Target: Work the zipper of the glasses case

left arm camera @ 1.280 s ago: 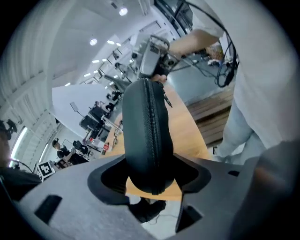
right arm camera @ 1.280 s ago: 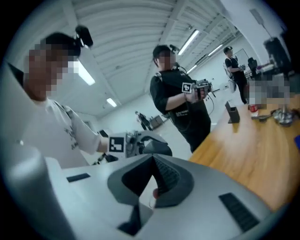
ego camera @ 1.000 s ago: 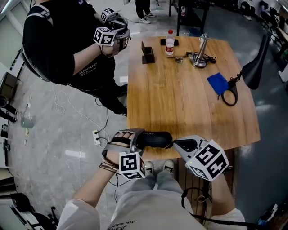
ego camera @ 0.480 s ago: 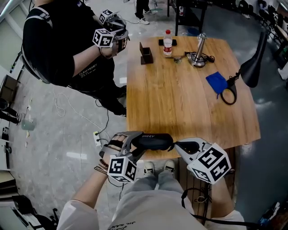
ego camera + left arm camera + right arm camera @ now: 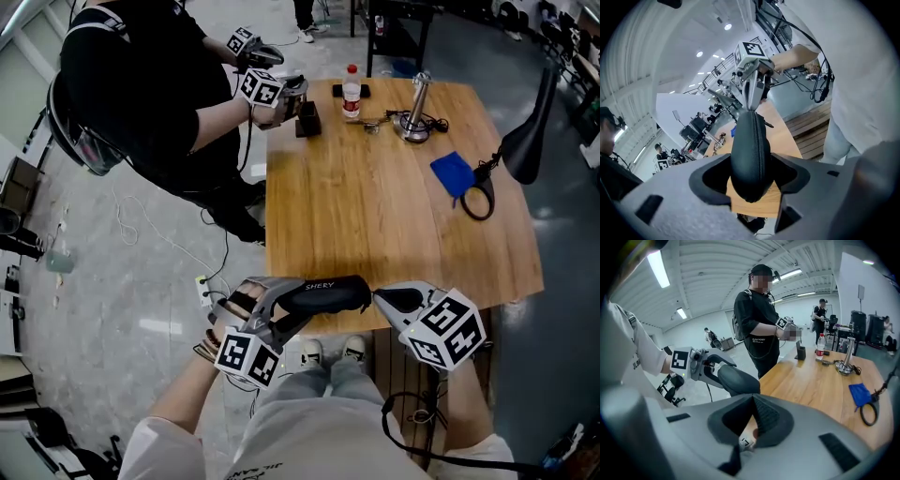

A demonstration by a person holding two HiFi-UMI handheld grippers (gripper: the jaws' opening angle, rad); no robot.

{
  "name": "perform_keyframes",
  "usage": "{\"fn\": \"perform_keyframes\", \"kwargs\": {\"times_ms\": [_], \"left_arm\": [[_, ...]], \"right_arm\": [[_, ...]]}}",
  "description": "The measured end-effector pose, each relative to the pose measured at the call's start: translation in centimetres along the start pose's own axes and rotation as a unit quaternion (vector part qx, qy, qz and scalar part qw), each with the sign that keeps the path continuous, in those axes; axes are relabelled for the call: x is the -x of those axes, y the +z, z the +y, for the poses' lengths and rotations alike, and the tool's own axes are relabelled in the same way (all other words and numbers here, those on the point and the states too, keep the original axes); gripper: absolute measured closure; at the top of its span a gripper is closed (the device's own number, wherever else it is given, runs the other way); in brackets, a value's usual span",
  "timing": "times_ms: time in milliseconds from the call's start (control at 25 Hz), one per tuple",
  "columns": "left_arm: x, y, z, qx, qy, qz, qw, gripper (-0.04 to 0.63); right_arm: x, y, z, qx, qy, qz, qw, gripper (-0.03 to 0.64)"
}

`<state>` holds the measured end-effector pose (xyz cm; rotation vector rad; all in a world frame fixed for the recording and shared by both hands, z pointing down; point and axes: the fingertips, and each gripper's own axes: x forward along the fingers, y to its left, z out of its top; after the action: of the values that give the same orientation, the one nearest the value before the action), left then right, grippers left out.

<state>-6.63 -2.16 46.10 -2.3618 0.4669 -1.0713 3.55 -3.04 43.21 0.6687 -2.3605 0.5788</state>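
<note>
I hold the black glasses case (image 5: 323, 295) in the air over the table's near edge, lying left to right. My left gripper (image 5: 289, 306) is shut on its left end; in the left gripper view the case (image 5: 750, 150) runs away from the jaws with the zipper line on top. My right gripper (image 5: 377, 298) sits at the case's right end, its jaws shut on a small pale zipper pull (image 5: 745, 442). From the right gripper view, the case (image 5: 738, 380) and the left gripper (image 5: 701, 364) lie straight ahead.
The wooden table (image 5: 375, 225) carries a water bottle (image 5: 352, 91), a black box (image 5: 306, 114), a metal stand (image 5: 415, 112), a blue cloth (image 5: 454, 173) and a black lamp (image 5: 530, 141). Another person (image 5: 141, 84) at the far left corner holds grippers (image 5: 267, 89) beside the box.
The other person's grippers have moved right, up to the black box on the table. My left gripper has tilted down a little and the case has shifted slightly right with the right gripper.
</note>
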Motion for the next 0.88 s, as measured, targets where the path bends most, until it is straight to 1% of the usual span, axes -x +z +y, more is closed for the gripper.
{"fn": "perform_keyframes", "kwargs": {"times_ms": [120,200,320,440,520,600,680,800,880], "left_arm": [[-0.2,-1.2,0.2,-0.026,0.008,0.043,0.9987,0.334],[-0.3,-1.7,0.2,-0.025,0.009,0.066,0.9974,0.337],[-0.5,-2.1,0.0,-0.024,0.008,0.093,0.9953,0.342],[-0.4,-2.4,0.2,-0.02,0.012,0.101,0.9947,0.344],[-0.3,-2.3,0.4,-0.018,0.014,0.097,0.995,0.345],[0.0,-2.0,0.5,-0.018,0.01,0.083,0.9964,0.344],[0.5,-1.2,0.5,-0.019,0.01,0.056,0.9982,0.341],[1.5,0.7,0.5,-0.023,0.018,0.009,0.9995,0.336],[1.8,1.6,0.6,-0.033,0.026,-0.008,0.9991,0.334]], "right_arm": [[-0.1,-0.1,0.8,-0.007,0.034,-0.011,0.999,0.616],[0.0,0.0,1.4,-0.012,0.047,-0.017,0.999,0.615],[0.3,0.0,2.5,-0.009,0.051,-0.016,0.999,0.617],[0.8,0.6,3.6,-0.011,0.056,-0.023,0.998,0.616],[1.1,1.1,3.9,-0.015,0.053,-0.03,0.998,0.615],[1.2,1.1,3.5,-0.021,0.048,-0.035,0.998,0.615],[1.1,0.8,2.7,-0.033,0.04,-0.038,0.998,0.616],[1.3,0.4,1.8,-0.054,0.046,-0.045,0.996,0.617],[1.5,0.2,1.4,-0.056,0.044,-0.044,0.996,0.617]]}}
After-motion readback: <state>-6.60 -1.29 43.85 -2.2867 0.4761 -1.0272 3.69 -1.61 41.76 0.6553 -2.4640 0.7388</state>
